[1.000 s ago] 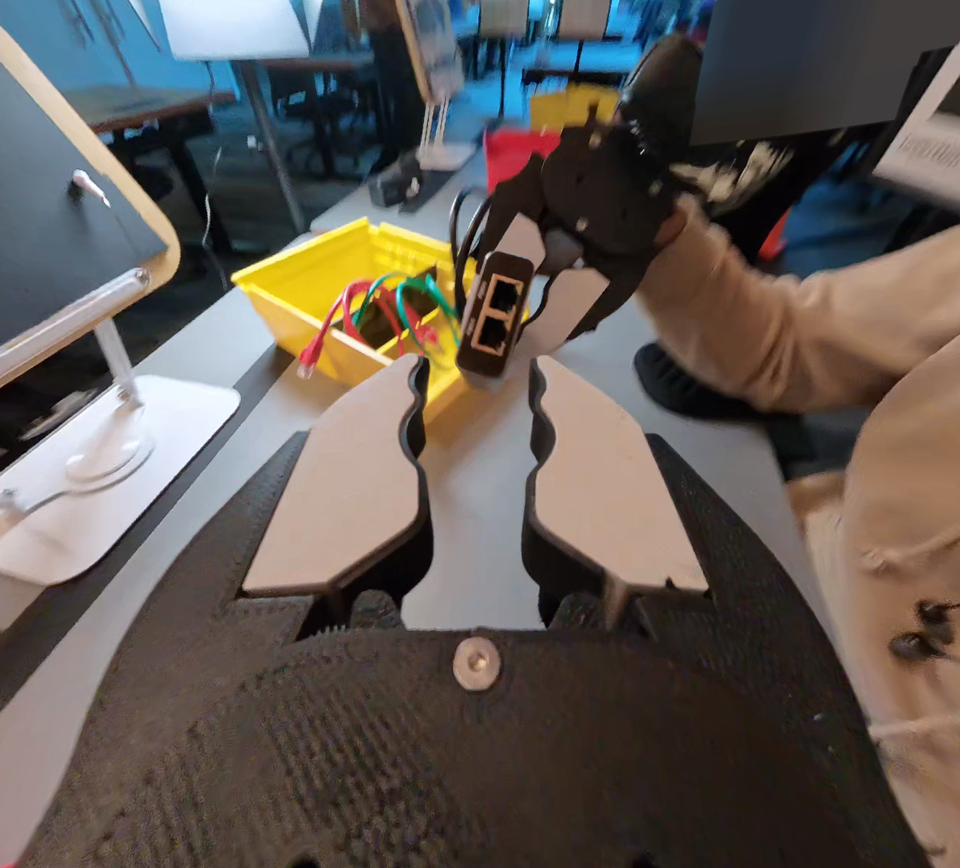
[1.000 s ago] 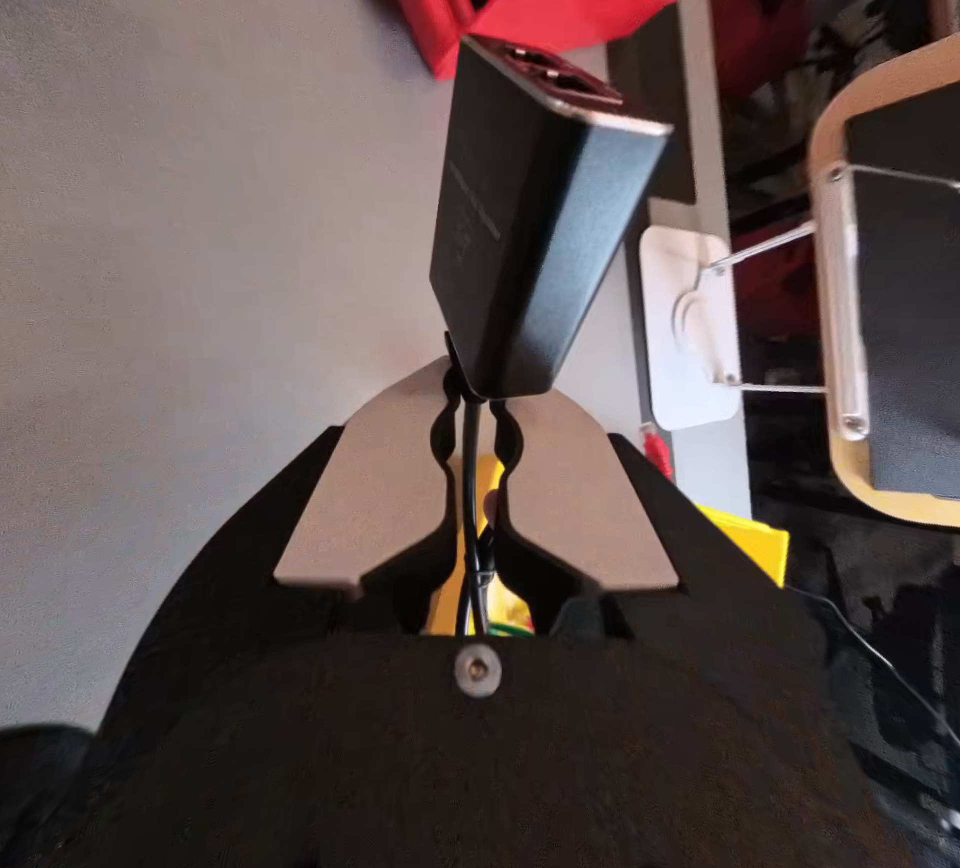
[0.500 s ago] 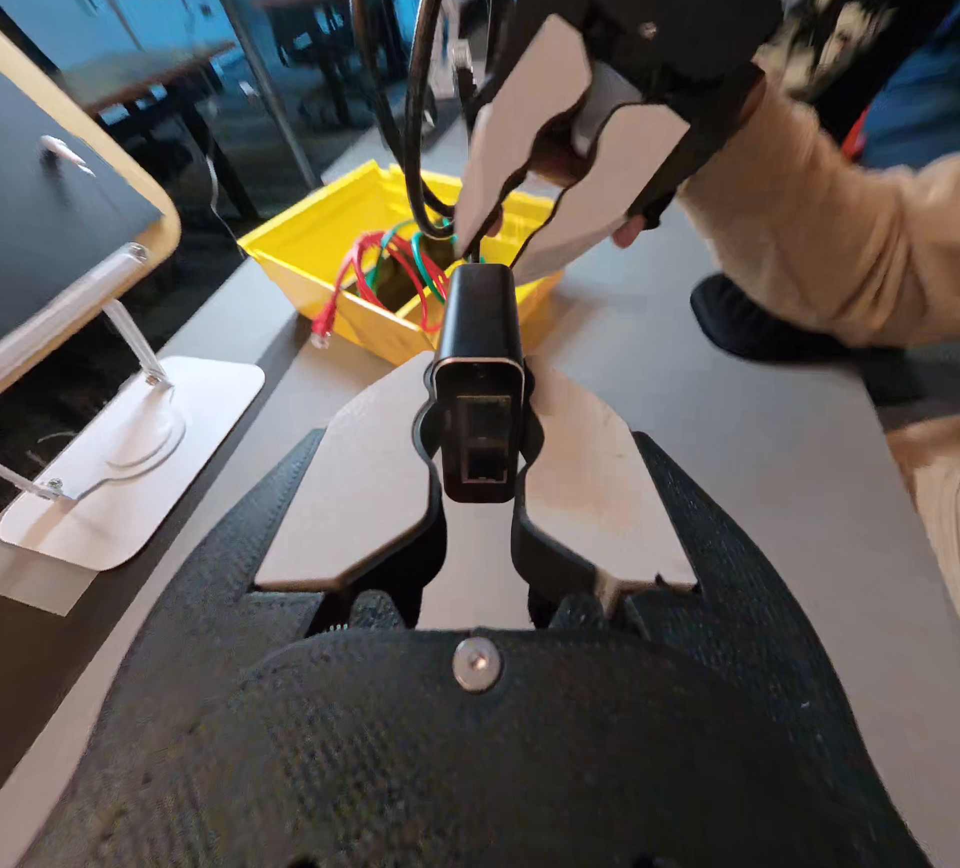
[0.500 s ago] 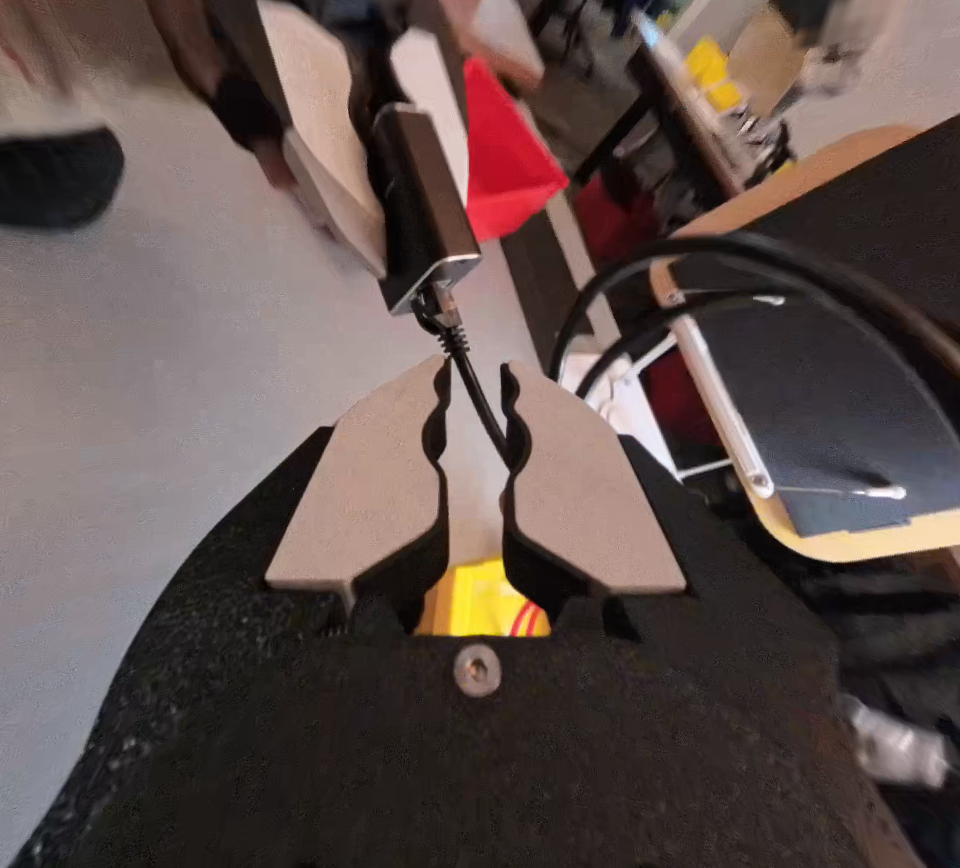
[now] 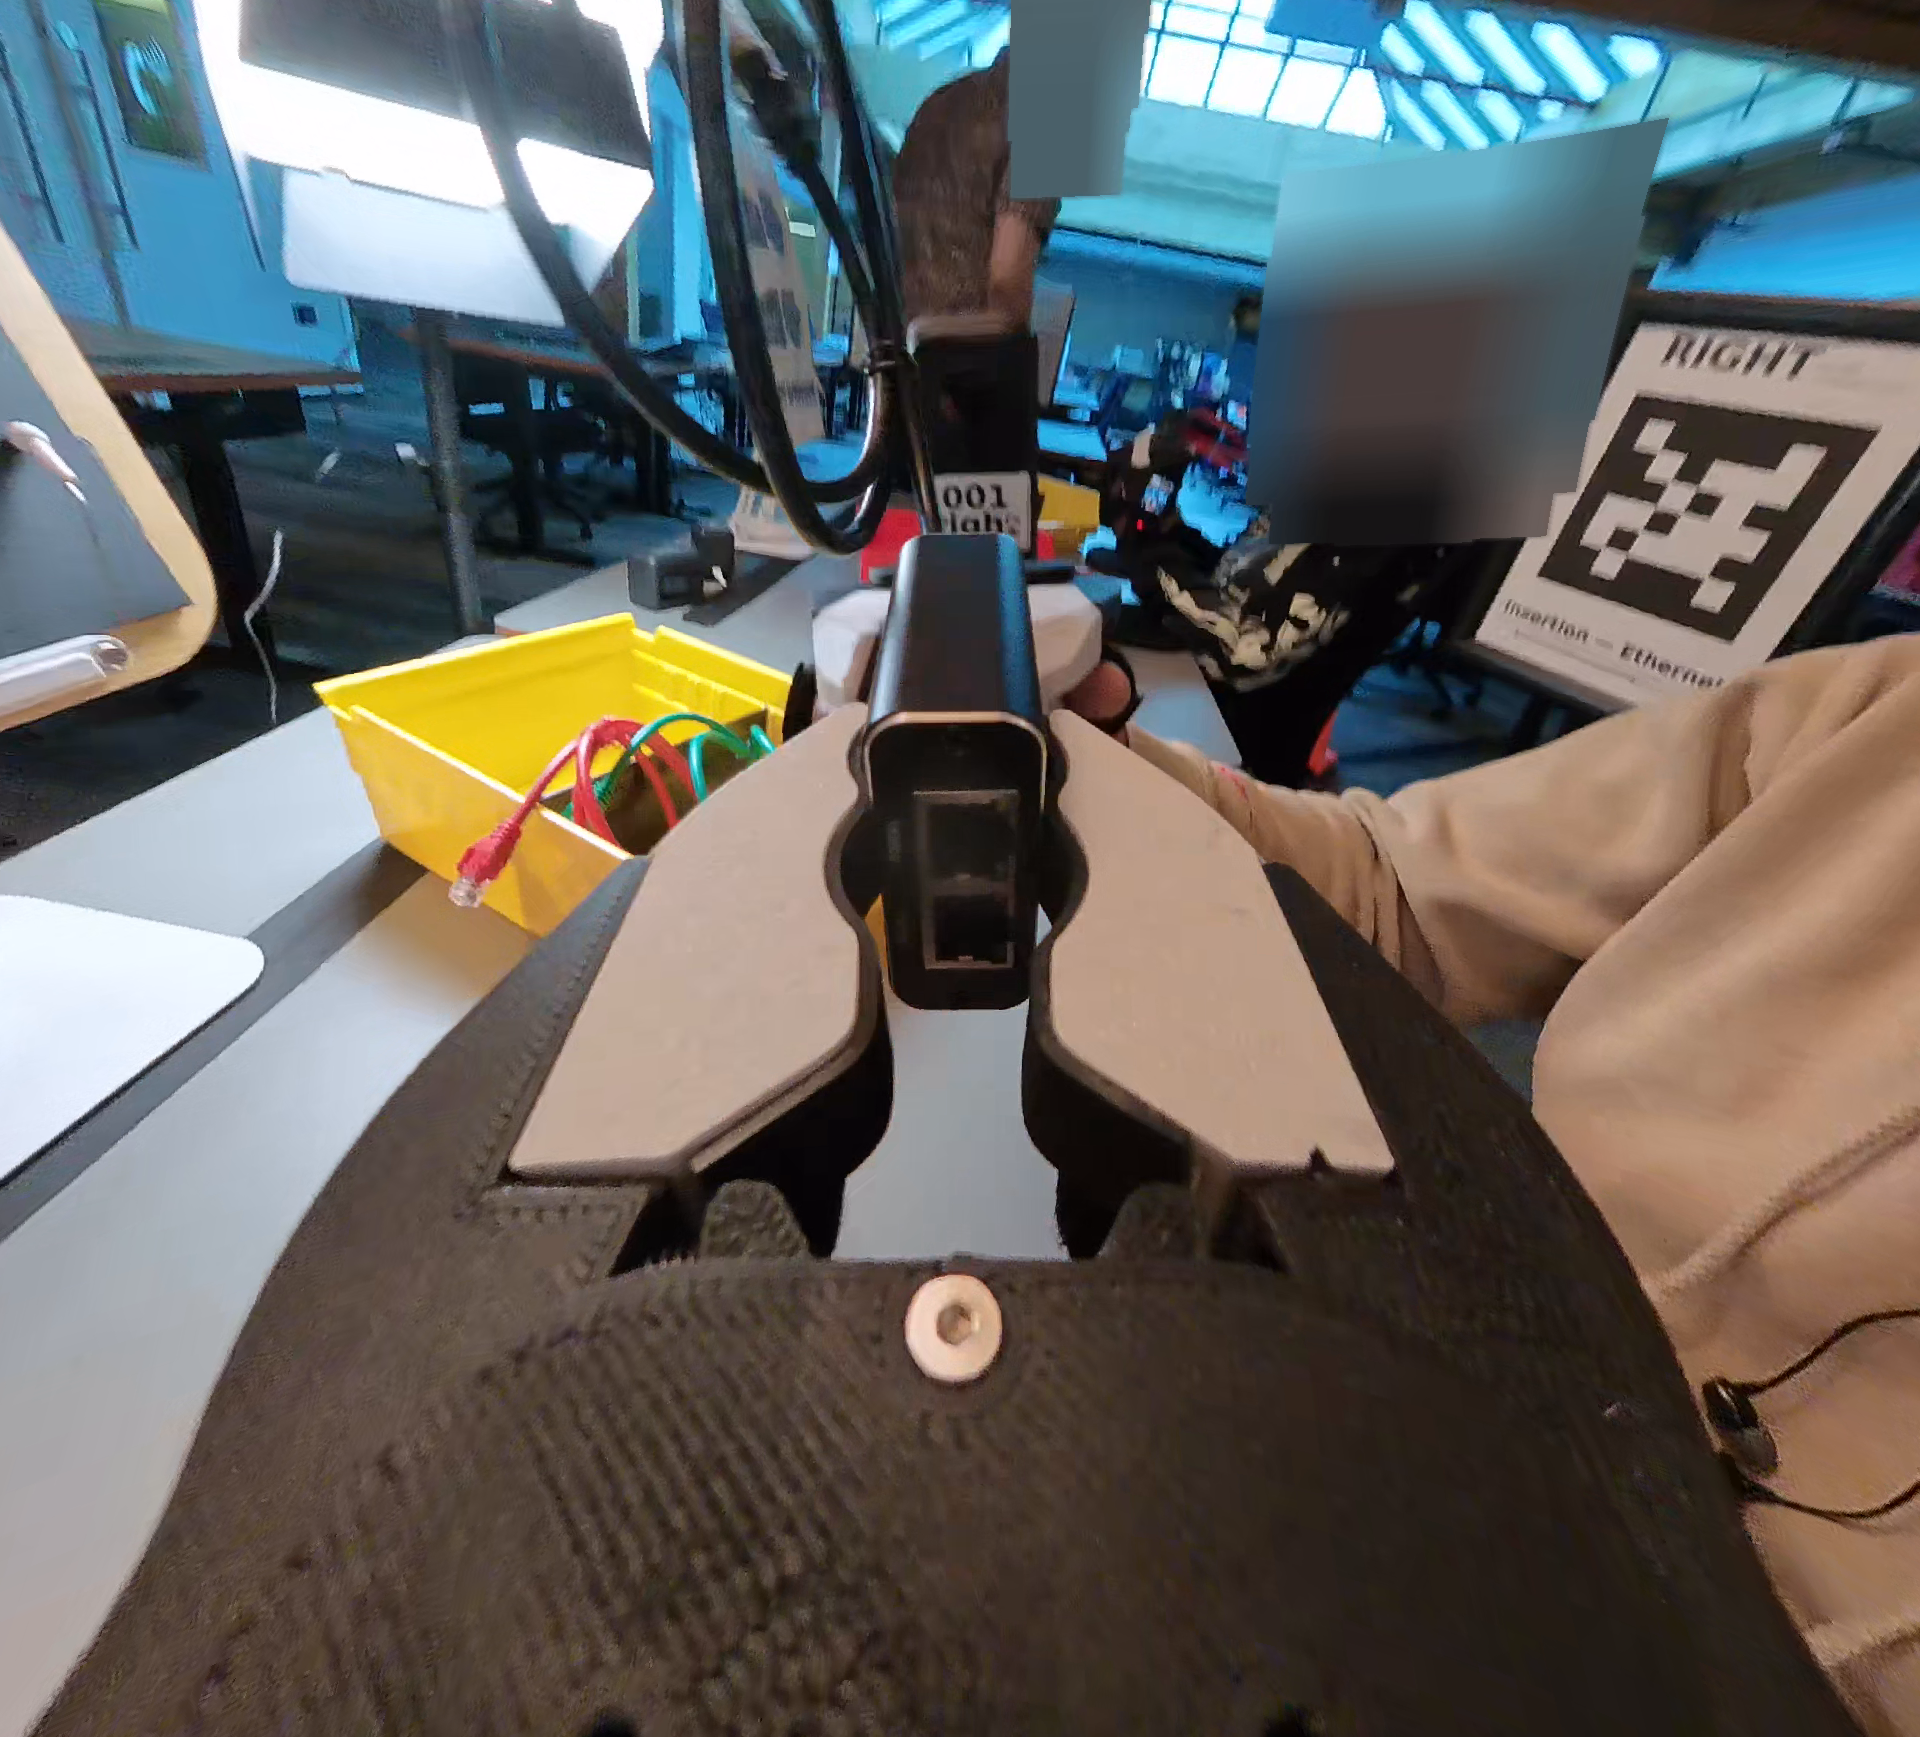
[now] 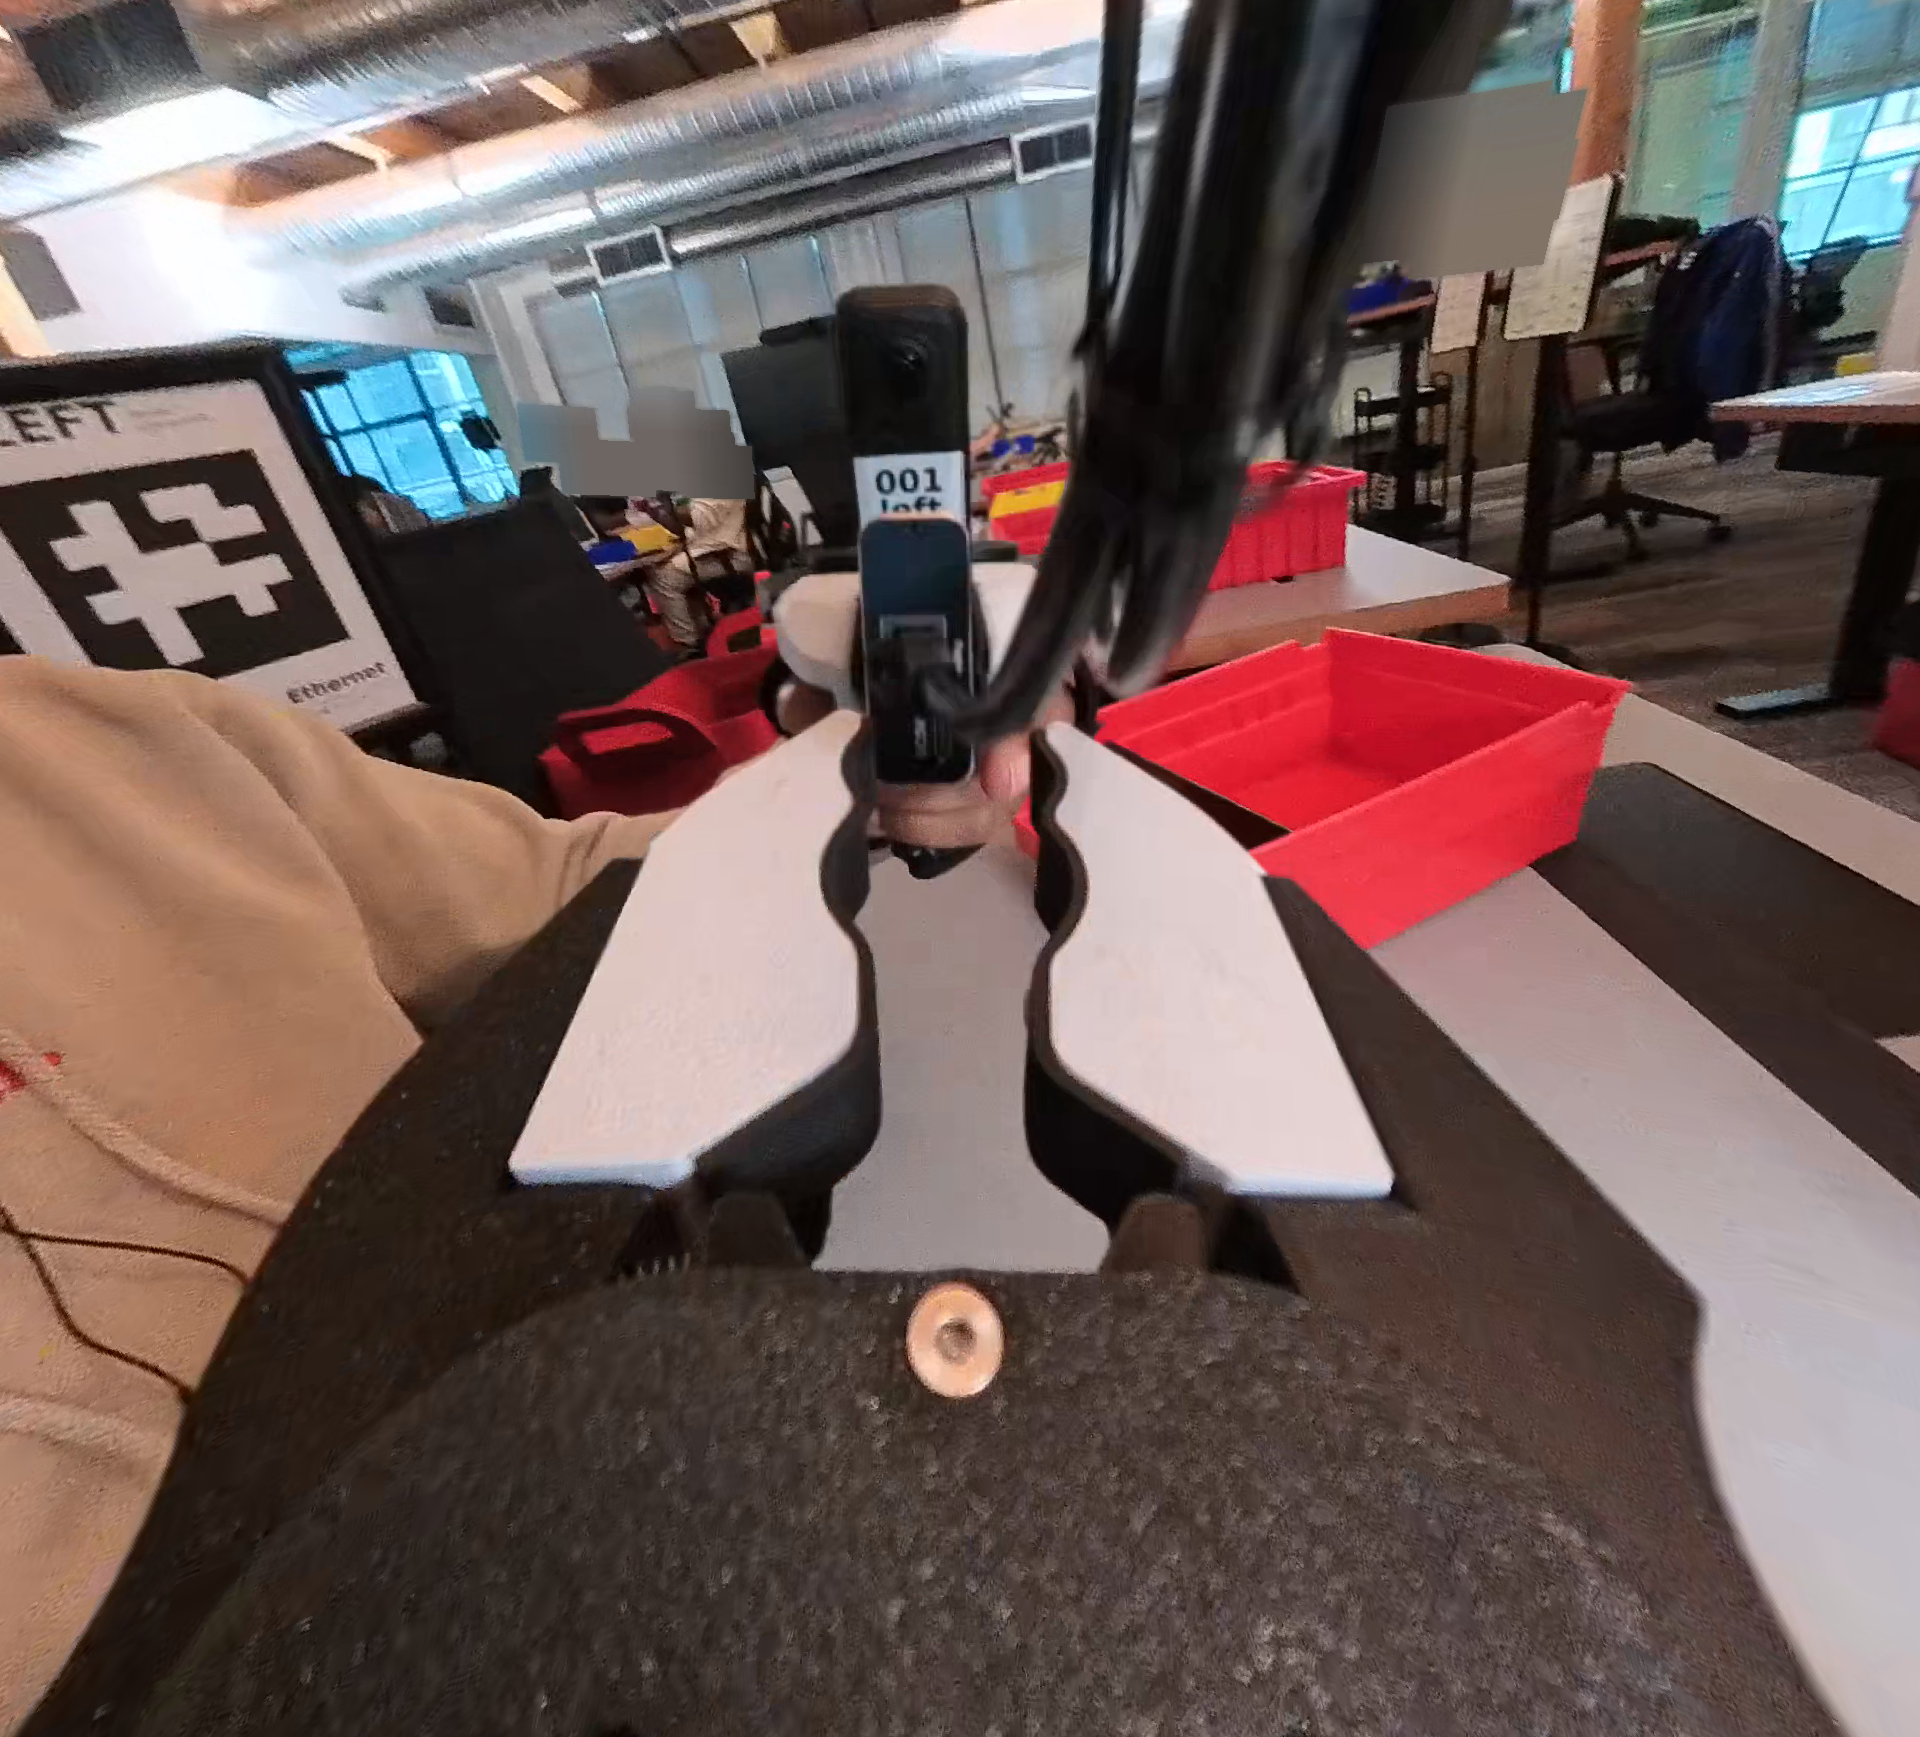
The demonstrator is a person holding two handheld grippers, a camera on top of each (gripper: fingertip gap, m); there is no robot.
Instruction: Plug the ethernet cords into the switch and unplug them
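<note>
Open workshop hall with exposed silver ducts point(image 6: 665, 160), timber ceiling beams, bright windows point(image 6: 1855, 160), scattered desks and office chairs point(image 6: 1621, 440).

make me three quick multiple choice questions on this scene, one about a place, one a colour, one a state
1. Where do the red and green cords lie?
A. in the yellow bin
B. in the red bin
C. on the floor

2. What colour is the empty bin in the right wrist view?
A. blue
B. red
C. white

3. What is the left hand-held gripper doing?
A. open over the table
B. shut on a red cord
C. shut on the switch

Answers:
1 A: the cords sit in the yellow bin.
2 B: the red bin holds nothing.
3 C: the left hand-held gripper clamps the switch, both near ports empty; the right hand-held gripper is open.
</note>
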